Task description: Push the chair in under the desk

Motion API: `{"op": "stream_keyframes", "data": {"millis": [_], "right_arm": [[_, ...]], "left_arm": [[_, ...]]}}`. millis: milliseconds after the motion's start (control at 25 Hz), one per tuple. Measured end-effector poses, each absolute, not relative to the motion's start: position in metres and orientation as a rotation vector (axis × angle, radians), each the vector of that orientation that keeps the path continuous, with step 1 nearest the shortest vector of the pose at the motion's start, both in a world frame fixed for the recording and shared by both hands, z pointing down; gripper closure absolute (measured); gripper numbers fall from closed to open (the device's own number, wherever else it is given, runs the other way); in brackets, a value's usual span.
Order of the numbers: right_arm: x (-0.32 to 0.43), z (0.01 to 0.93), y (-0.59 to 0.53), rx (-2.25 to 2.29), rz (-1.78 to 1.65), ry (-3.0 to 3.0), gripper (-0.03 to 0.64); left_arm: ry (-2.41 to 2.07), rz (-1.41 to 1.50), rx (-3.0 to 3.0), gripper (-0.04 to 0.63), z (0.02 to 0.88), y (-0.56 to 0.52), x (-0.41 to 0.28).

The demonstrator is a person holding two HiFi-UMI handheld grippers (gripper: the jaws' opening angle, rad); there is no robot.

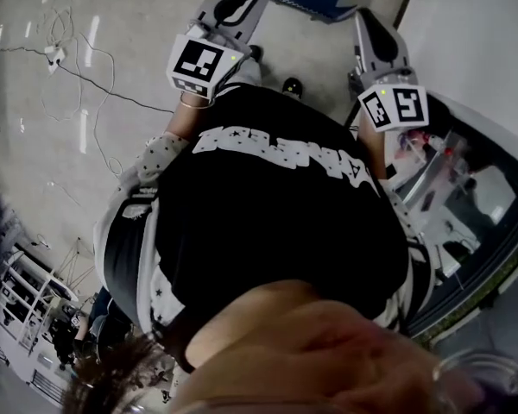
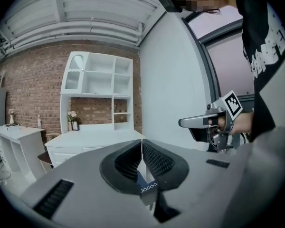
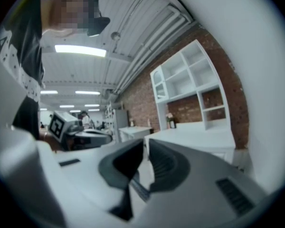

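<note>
Both hand-held grippers [image 2: 142,145] [image 3: 146,145] closed, apparently facing desk [image 2: 92,139]

Brick wall [image 2: 33,89]: red, behind the shelves;
Shelf unit [image 2: 99,80]: white, open compartments, against the brick;
Flowers [image 2: 73,115]: small bunch in a dark pot, below the shelves;
Cable [image 1: 129,100]: thin, dark, trailing across the floor;
Power strip [image 1: 55,55]: white, on the floor;
Ceiling lamp [image 3: 80,50]: long, lit
</note>
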State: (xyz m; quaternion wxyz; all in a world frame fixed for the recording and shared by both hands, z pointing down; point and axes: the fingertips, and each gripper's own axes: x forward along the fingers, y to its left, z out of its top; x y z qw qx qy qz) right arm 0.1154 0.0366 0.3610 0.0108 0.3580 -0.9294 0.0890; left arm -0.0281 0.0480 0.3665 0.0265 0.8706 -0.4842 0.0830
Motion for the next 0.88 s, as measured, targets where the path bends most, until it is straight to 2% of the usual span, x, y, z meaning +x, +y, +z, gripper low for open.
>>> {"op": "stream_keyframes", "data": {"millis": [680,800,880], "right_arm": [[0.068,0.443,0.027,0.983,0.219,-2.562,0.581],[0.064,0.458,0.029,0.943,0.238,-2.533,0.581],[0.058,0.469,0.030,0.917,0.246,-2.500,0.574]], "left_arm": [[-1.180,0.748,2.740,0.546,0.454,0.029,-0.051],[-1.127,0.833,2.703,0.497,0.477,0.030,-0.051],[-1.102,0.897,2.684,0.490,0.491,0.031,-0.055]]}}
